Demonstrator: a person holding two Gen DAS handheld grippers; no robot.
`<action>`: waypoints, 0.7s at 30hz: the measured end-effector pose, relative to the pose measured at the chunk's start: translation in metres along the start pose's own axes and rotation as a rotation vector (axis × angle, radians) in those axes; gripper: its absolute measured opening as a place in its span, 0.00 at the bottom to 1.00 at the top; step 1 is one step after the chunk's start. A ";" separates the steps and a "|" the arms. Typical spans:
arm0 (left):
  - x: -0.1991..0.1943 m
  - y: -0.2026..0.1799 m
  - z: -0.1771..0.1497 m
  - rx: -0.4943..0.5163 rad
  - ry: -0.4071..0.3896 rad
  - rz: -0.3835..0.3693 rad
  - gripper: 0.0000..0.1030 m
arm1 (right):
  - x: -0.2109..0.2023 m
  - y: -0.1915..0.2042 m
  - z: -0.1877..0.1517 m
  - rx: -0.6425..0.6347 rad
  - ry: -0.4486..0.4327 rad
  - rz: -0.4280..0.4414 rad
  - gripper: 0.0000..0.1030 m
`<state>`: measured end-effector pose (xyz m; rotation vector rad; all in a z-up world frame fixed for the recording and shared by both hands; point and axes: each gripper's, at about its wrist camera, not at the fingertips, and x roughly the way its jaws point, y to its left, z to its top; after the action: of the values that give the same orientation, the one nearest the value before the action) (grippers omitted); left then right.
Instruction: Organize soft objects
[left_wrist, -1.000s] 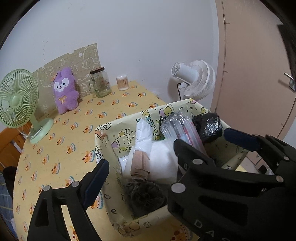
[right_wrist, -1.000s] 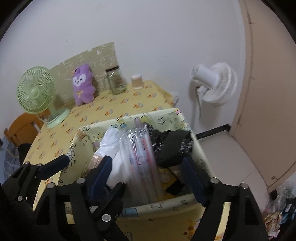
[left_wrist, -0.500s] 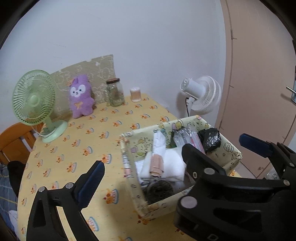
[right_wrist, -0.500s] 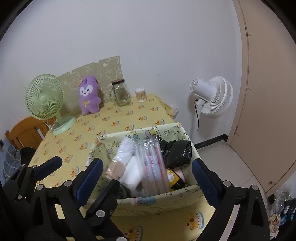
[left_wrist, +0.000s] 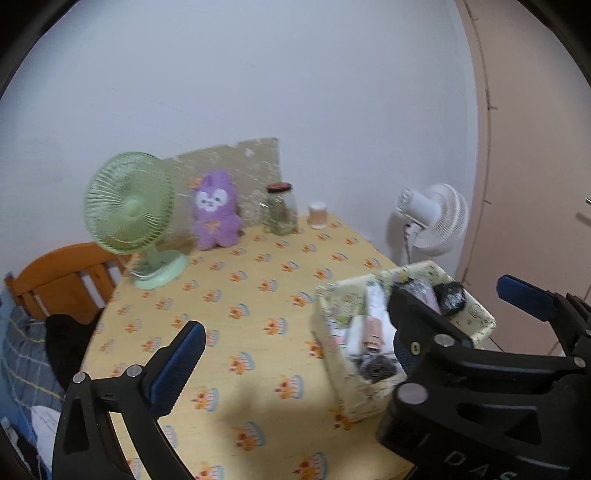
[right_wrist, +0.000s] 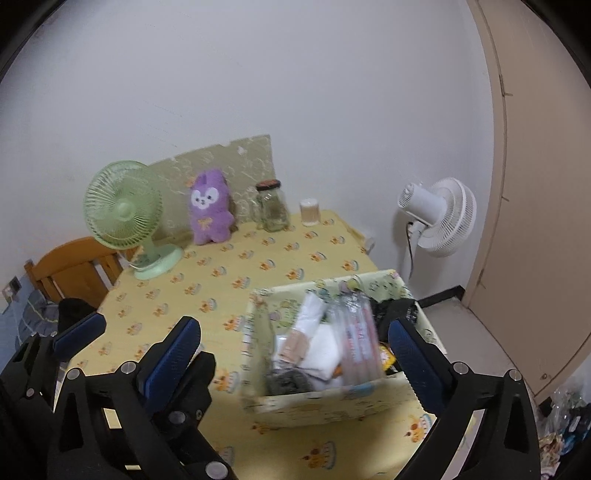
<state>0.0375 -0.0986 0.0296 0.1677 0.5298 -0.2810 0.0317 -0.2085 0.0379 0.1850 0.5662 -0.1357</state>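
A yellow patterned fabric box (right_wrist: 314, 404) sits on the table's near right corner; it also shows in the left wrist view (left_wrist: 340, 373). It holds white cloth (right_wrist: 321, 347), a clear plastic pack (right_wrist: 356, 332), a black bag (right_wrist: 397, 308) and a dark scrubber (right_wrist: 290, 382). A purple plush toy (right_wrist: 208, 210) stands at the back wall, also in the left wrist view (left_wrist: 214, 216). My left gripper (left_wrist: 347, 325) is open and empty, raised above the table. My right gripper (right_wrist: 291, 350) is open and empty above the box.
A green desk fan (right_wrist: 123, 218), a glass jar (right_wrist: 271, 206) and a small cup (right_wrist: 309, 212) stand along the back of the yellow tablecloth (right_wrist: 221, 280). A white fan (right_wrist: 441, 218) stands right of the table. A wooden chair (right_wrist: 70, 269) is at left.
Both grippers have pulled back and up from the box, so the box looks smaller and more of the table shows. Both stay open and empty.
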 end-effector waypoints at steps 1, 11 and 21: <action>-0.004 0.005 0.000 -0.006 -0.007 0.006 1.00 | -0.003 0.003 0.001 -0.003 -0.007 0.004 1.00; -0.037 0.055 -0.006 -0.072 -0.057 0.076 1.00 | -0.029 0.052 0.006 -0.065 -0.069 0.064 1.00; -0.061 0.090 -0.011 -0.114 -0.108 0.166 1.00 | -0.045 0.074 0.006 -0.067 -0.120 0.099 1.00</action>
<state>0.0095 0.0025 0.0593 0.0847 0.4212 -0.0971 0.0100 -0.1345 0.0776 0.1383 0.4410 -0.0310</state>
